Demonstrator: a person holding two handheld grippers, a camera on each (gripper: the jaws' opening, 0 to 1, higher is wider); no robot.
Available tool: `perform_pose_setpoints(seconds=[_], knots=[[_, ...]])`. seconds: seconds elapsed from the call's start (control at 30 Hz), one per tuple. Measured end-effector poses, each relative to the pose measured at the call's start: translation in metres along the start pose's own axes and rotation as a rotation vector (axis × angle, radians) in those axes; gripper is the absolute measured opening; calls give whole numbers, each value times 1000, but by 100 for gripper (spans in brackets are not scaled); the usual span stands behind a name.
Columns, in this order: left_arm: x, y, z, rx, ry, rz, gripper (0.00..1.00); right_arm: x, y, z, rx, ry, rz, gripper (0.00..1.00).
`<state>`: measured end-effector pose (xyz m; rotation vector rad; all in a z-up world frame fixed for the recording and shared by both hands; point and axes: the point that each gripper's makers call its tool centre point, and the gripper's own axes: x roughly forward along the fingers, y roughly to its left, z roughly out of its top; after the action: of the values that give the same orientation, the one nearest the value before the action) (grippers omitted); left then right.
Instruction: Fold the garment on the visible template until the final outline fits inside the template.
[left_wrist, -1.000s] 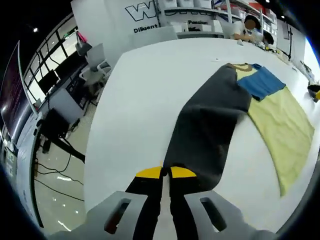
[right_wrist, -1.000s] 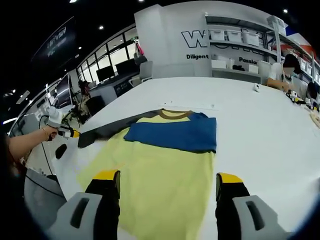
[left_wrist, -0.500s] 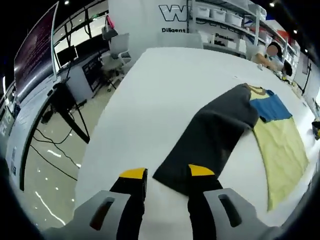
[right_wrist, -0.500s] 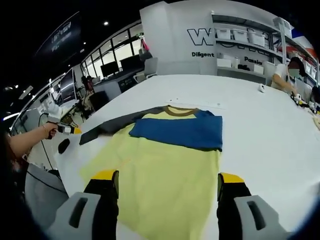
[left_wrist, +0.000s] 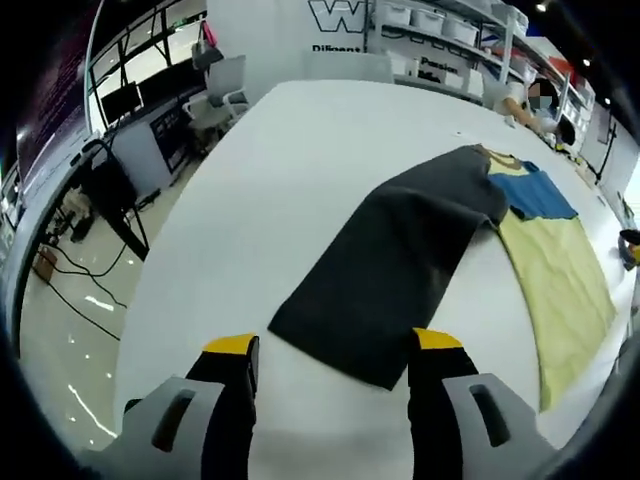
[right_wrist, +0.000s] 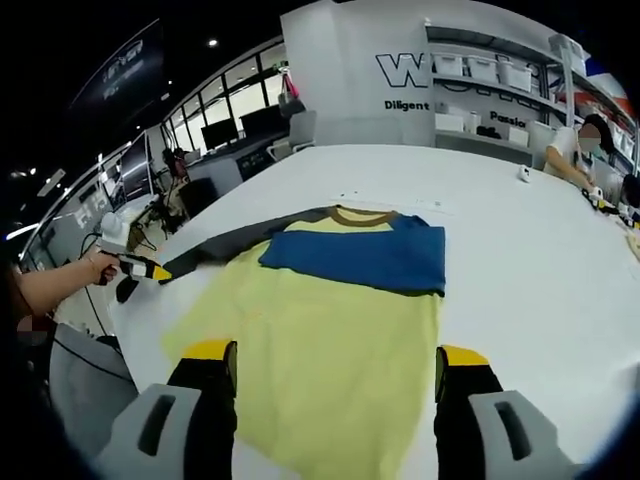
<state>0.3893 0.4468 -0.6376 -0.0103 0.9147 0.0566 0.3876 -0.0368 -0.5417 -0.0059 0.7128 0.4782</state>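
My left hand-held gripper (left_wrist: 333, 352) gapes wide, empty, over the grey sleeve (left_wrist: 395, 260) lying toward one o'clock on the desk (left_wrist: 300, 150). Grip its cuff edge squarely, then fold toward the yellow garment (right_wrist: 330, 330); my right hand-held gripper (right_wrist: 335, 360) is open too.

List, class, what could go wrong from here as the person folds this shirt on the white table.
1. The dark grey sleeve lies stretched far out from the yellow body. Folding it in with one claw could drag or bunch the body.
2. The left claw is open at the sleeve's end, near the table edge; a missed grasp could push cloth off.
3. The blue sleeve, already folded across the chest, could shift.
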Motion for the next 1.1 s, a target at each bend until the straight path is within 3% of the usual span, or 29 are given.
perform_pose_setpoints(seconds=[0.03,0.43,0.67,0.87,1.1], knots=[[0,0,6,31,-32,-4,58,0,0,0,0,2,-1,80],[0,2,12,19,-40,2,36,2,0,-3,-3,9,-9,79],[1,4,11,-21,-33,-5,3,1,0,-3,-5,7,-12,79],[-1,2,12,-15,-28,-1,3,-2,-3,-3,0,4,-19,79],[-15,4,27,24,-39,17,2,-6,0,-2,2,-7,-16,79]])
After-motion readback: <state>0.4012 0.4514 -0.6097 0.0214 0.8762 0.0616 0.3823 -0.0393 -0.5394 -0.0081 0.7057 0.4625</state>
